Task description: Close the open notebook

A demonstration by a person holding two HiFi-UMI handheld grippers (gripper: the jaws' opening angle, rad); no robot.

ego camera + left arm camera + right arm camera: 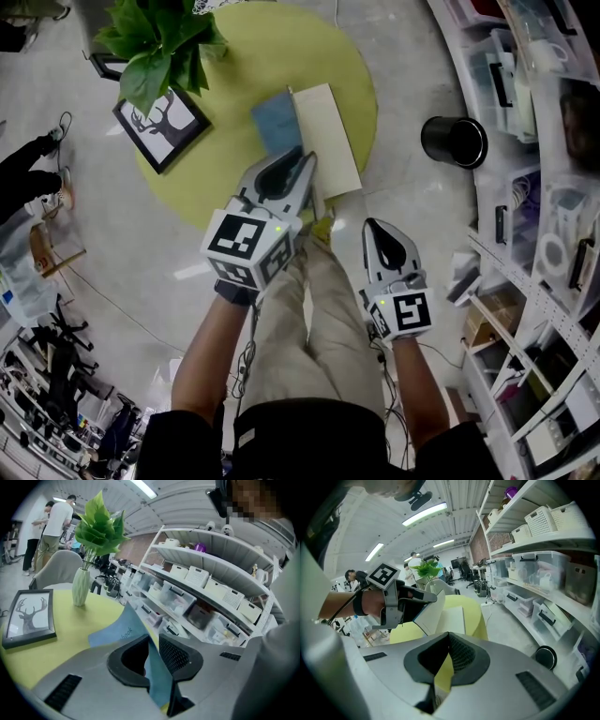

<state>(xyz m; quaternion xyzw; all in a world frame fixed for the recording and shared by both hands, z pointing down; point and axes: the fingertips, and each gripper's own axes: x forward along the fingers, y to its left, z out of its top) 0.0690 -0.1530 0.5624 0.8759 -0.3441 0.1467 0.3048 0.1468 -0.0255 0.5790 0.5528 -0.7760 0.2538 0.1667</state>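
Two grippers out front, both forearms reaching forward and tilted downward above the person's legs. Left gripper (302, 164) pinches the blue cover (119, 632) of the notebook (328, 141), which lies open on the round yellow table (216, 183), cover raised off the tabletop. Right gripper (377, 230) hangs short of the table, jaws together, nothing between them.

left gripper (302, 164) pinches the notebook cover (115, 632) over the table's (202, 192) near edge; right gripper (375, 230) hangs closed, empty.

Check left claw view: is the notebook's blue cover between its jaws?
Yes, the blue cover runs straight between the jaws of the left claw, which are pinched onto it.
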